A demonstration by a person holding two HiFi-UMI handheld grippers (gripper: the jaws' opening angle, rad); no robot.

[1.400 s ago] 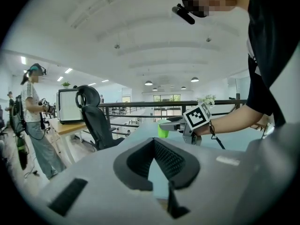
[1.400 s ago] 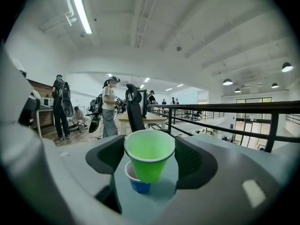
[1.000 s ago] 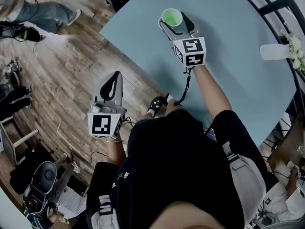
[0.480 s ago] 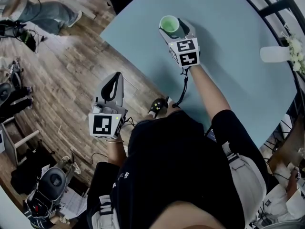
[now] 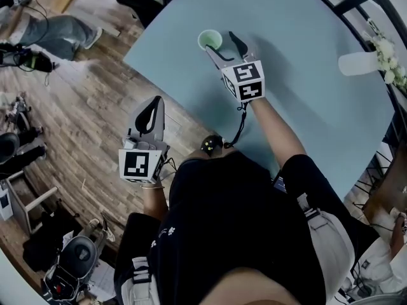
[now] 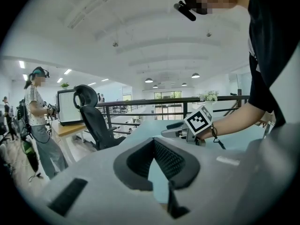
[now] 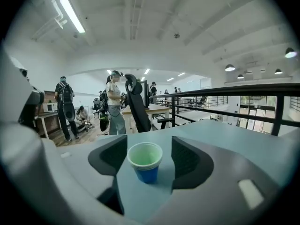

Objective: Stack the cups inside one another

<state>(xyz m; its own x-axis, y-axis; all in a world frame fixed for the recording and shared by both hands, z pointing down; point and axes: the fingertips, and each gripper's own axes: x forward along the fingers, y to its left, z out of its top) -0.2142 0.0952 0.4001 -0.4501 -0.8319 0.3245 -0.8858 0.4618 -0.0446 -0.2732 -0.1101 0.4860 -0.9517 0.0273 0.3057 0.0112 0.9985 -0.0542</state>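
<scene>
Near the table's (image 5: 305, 81) left edge, the cups (image 5: 210, 40) are seen upright, nested one in another.

Cups, by view:
- Head view: only the pale green inside and the rim are shown, from above.
- Right gripper view: a blue outer wall is shown under the green rim, and the rims are layered. The number of nested cups cannot be told.

Right gripper (image 5: 220, 43):
- It is held low over the table and pointed at the cups.
- The jaws are spread and closing.
- In its own view the cups are seen between the pads, with a gap on either side and no pad touching.
- In the head view the cups appear close to the jaw nearer the table's edge. Contact cannot be judged from there.

Left gripper (image 5: 155, 101):
- It is held off the table over the wooden floor (image 5: 82, 107), well apart from the cups.
- The jaws are pressed together at the tips, with nothing pinched.
- In its own view only a hollow is left between the pads, and pale blue tabletop is seen through it.

Shown by one view only:
- Left gripper view: the right gripper's marker cube (image 6: 201, 120) is seen side-on, with the forearm behind it.
- Left gripper view: an office chair (image 6: 93, 118) is seen beyond the table's edge, with a standing person (image 6: 40, 111) near it.
- Right gripper view: a black railing (image 7: 225, 102) is seen beyond the table's far edge.
- Head view: a white vase (image 5: 356, 62) is seen at the table's right edge, well apart from the cups.
</scene>
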